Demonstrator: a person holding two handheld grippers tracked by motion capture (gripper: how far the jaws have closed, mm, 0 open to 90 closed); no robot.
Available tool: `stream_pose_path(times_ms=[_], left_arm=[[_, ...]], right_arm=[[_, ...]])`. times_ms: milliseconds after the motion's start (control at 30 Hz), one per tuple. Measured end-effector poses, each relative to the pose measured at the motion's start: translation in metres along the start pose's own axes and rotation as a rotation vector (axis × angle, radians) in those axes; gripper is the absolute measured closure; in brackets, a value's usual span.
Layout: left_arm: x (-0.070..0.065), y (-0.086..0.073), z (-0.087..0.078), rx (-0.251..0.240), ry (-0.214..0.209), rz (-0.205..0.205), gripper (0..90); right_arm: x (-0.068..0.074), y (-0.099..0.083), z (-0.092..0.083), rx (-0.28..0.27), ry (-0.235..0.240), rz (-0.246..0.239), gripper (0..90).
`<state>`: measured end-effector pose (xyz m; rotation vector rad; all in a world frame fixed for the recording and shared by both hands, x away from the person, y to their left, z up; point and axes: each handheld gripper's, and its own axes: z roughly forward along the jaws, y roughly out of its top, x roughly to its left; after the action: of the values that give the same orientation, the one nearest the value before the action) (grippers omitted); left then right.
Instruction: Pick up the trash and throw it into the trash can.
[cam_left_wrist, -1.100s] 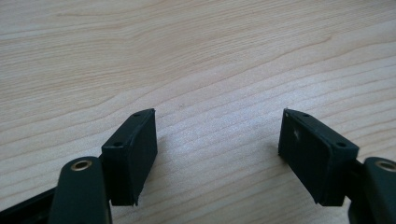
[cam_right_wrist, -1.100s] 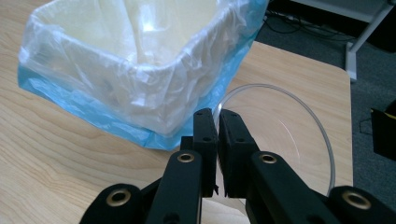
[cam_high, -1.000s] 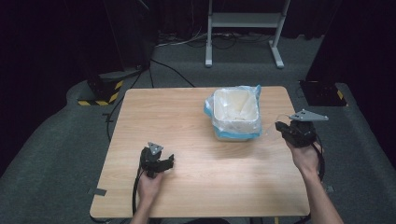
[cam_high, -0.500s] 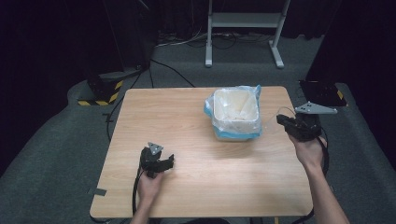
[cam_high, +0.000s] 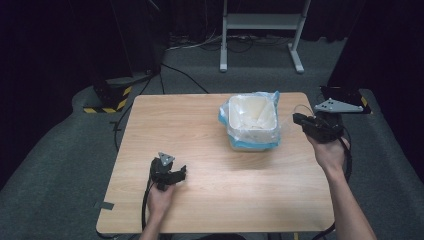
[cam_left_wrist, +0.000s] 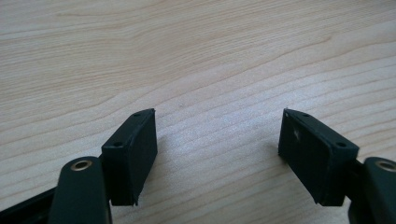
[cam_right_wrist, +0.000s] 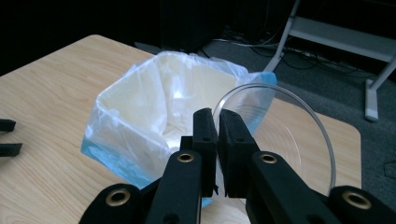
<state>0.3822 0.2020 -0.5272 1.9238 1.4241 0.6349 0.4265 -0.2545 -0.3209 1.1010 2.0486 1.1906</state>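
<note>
A white bin lined with a clear and blue plastic bag (cam_high: 251, 121) (cam_right_wrist: 154, 102) stands on the wooden table (cam_high: 200, 130), right of centre. My right gripper (cam_high: 297, 119) (cam_right_wrist: 217, 116) hovers just right of the bin, shut on the rim of a clear round dish (cam_right_wrist: 289, 135), which stands on edge beside the bag's rim. My left gripper (cam_high: 181, 172) (cam_left_wrist: 217, 126) rests low over the table's front left, open, with bare wood between its black pads (cam_left_wrist: 135, 149). Its jaws also show at the far left of the right gripper view.
The table's right edge (cam_high: 320, 200) runs under my right forearm. Grey carpet surrounds the table, with cables and a white metal stand (cam_high: 260, 22) behind it. A black and yellow striped block (cam_high: 107, 97) lies on the floor at the back left.
My right gripper has shifted slightly farther back along the bin's right side, still holding the clear dish. The left gripper has stayed put.
</note>
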Motion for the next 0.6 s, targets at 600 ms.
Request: stream_pose_path(times_ms=[600], left_arm=[[0.000, 0.000, 0.000, -0.001, 0.000, -0.001, 27.9]], right_arm=[[0.015, 0.022, 0.018, -0.016, 0.034, -0.035, 85.9]])
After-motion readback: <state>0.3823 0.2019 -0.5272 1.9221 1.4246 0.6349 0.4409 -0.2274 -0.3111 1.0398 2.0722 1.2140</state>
